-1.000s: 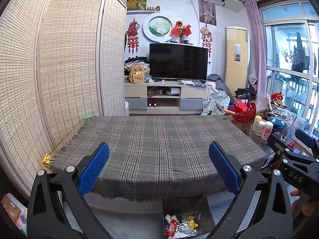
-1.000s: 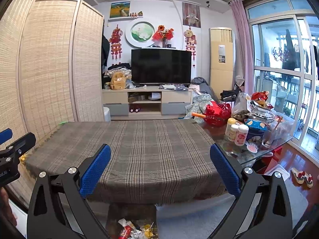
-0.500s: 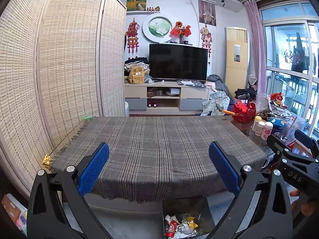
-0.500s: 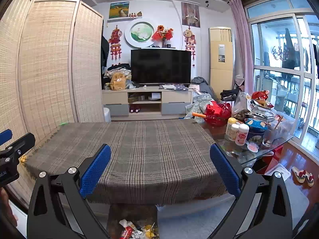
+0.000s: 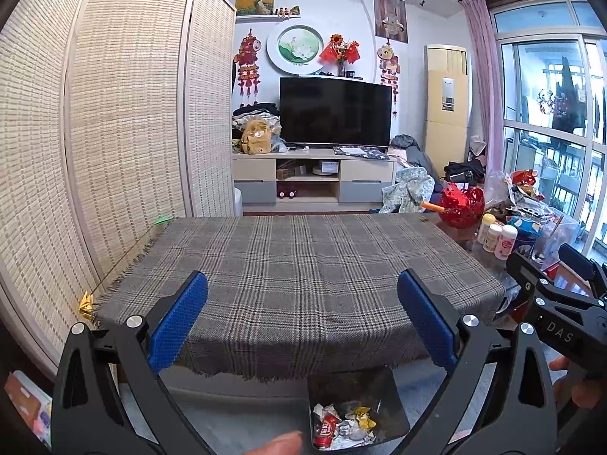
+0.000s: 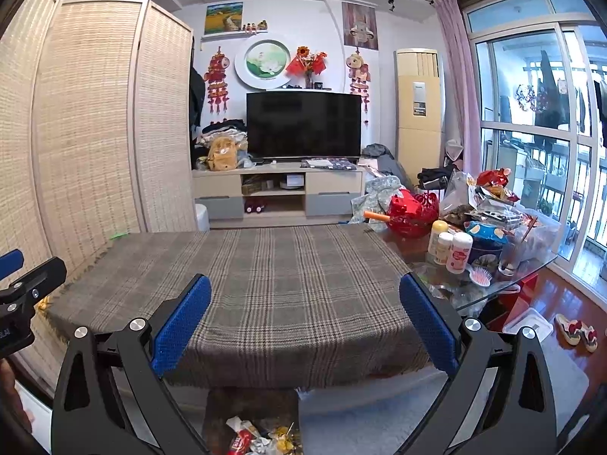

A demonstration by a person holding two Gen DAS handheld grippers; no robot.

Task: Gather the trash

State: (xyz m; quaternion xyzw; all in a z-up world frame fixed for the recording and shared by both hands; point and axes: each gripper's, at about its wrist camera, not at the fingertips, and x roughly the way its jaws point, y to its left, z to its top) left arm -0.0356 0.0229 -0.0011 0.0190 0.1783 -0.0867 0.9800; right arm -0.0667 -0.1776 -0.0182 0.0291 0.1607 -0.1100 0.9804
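Note:
A dark bin (image 5: 387, 390) stands on the floor in front of the table, holding crumpled trash (image 5: 343, 422): a red wrapper, white paper, a yellow scrap. It also shows in the right wrist view (image 6: 227, 404) with the trash (image 6: 258, 438). The table carries a grey plaid cloth (image 5: 299, 269) with nothing on it. My left gripper (image 5: 301, 322) is open and empty, above the table's near edge. My right gripper (image 6: 303, 322) is open and empty, at the same height; its body shows in the left wrist view (image 5: 557, 318).
A woven folding screen (image 5: 114, 132) stands left of the table. A glass side table (image 6: 489, 284) at the right holds bottles, a red basket and bags. A TV stand (image 5: 311, 182) is at the back wall. A yellow scrap (image 5: 86, 303) hangs by the table's left corner.

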